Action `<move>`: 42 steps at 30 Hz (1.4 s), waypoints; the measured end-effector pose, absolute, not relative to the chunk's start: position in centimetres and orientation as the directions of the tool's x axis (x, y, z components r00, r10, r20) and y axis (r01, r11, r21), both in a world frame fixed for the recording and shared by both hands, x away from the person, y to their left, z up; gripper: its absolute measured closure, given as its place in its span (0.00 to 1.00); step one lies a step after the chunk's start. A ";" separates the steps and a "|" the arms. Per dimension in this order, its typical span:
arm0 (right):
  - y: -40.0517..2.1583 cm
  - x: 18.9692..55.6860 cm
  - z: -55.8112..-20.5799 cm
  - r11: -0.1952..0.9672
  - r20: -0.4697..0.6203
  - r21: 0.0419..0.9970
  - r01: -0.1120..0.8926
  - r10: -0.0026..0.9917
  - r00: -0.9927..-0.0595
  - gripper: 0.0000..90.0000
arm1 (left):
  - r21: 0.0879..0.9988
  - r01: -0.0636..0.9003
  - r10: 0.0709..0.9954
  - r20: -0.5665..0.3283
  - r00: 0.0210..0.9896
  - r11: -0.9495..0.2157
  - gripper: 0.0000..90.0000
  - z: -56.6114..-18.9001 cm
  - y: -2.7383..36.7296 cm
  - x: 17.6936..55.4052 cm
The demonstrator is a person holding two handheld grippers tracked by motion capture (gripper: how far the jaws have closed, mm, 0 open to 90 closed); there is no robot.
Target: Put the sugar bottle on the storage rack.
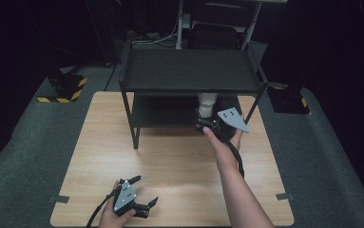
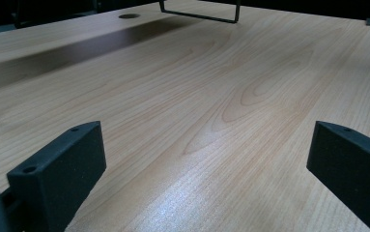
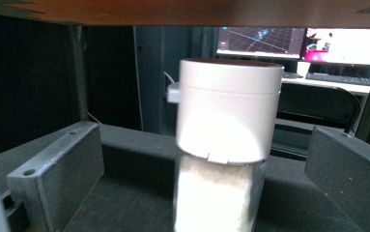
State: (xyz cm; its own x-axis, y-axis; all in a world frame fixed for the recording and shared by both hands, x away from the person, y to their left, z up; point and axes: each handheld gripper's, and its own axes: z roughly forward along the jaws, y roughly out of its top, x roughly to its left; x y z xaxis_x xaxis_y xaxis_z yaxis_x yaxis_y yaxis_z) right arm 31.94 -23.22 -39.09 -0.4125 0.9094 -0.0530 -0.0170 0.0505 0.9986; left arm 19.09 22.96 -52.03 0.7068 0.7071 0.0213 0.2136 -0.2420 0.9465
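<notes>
A white-lidded jar (image 1: 206, 102) with a clear body full of white grains stands upright on the lower tier (image 1: 160, 111) of a black two-tier shelf (image 1: 189, 71) at the back of the wooden table (image 1: 170, 161). My right gripper (image 1: 207, 124) reaches under the top tier toward it. In the right gripper view the jar (image 3: 226, 111) stands between the wide-apart jaws of my right gripper (image 3: 206, 140), and neither pad touches it. Near the table's front left, my left gripper (image 1: 146, 190) rests open; bare wood lies between the jaws of the left gripper (image 2: 209, 140).
The top tier's underside (image 3: 173, 9) hangs close above the jar. A shelf foot bar (image 2: 199, 14) crosses the far tabletop. Yellow-and-black striped blocks (image 1: 68, 88) sit on the grey floor at both sides. Lit monitors (image 3: 269, 41) glow behind the shelf.
</notes>
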 end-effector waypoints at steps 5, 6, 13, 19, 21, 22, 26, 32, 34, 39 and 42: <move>-23.8 30.6 -39.7 0.053 -0.063 0.998 -0.036 0.901 -0.429 0.00 | 0.946 0.214 0.708 0.023 0.706 -0.243 0.01 -52.0 22.9 19.1; -24.0 30.1 -40.0 0.058 -0.071 0.997 -0.043 0.897 -0.436 0.00 | 0.946 0.214 0.708 0.022 0.705 -0.243 0.01 -52.0 22.9 19.1; -25.2 28.2 -41.2 0.048 -0.068 0.997 -0.056 0.888 -0.455 0.00 | 0.946 0.214 0.710 0.023 0.704 -0.244 0.01 -52.0 22.9 19.0; -26.0 26.8 -42.2 0.057 -0.077 0.997 -0.058 0.883 -0.462 0.00 | 0.946 0.214 0.710 0.024 0.703 -0.244 0.01 -52.0 22.9 19.0; -26.5 26.2 -42.7 0.050 -0.070 0.997 -0.055 0.881 -0.468 0.00 | 0.946 0.214 0.711 0.025 0.703 -0.244 0.01 -52.0 22.9 19.0; -26.7 25.9 -43.0 0.050 -0.069 0.997 -0.053 0.880 -0.470 0.00 | 0.946 0.214 0.711 0.025 0.703 -0.244 0.01 -52.0 22.9 19.0; -28.0 24.7 -44.5 0.055 -0.080 0.996 -0.065 0.863 -0.499 0.00 | 0.945 0.214 0.711 0.026 0.702 -0.246 0.01 -52.0 22.8 19.0; -29.2 23.4 -46.2 0.060 -0.082 0.996 -0.059 0.850 -0.520 0.00 | 0.945 0.213 0.713 0.029 0.701 -0.247 0.01 -52.0 22.8 19.0; -29.6 22.8 -46.8 0.069 -0.089 0.996 -0.057 0.847 -0.524 0.00 | 0.945 0.213 0.713 0.029 0.700 -0.247 0.01 -52.0 22.8 19.0; -30.6 21.3 -48.6 0.093 -0.101 0.995 -0.043 0.843 -0.528 0.00 | 0.945 0.212 0.714 0.029 0.700 -0.247 0.01 -52.0 22.8 18.9; -30.9 20.9 -49.1 0.096 -0.097 0.995 -0.030 0.844 -0.527 0.00 | 0.945 0.213 0.715 0.029 0.699 -0.246 0.01 -52.0 22.7 18.9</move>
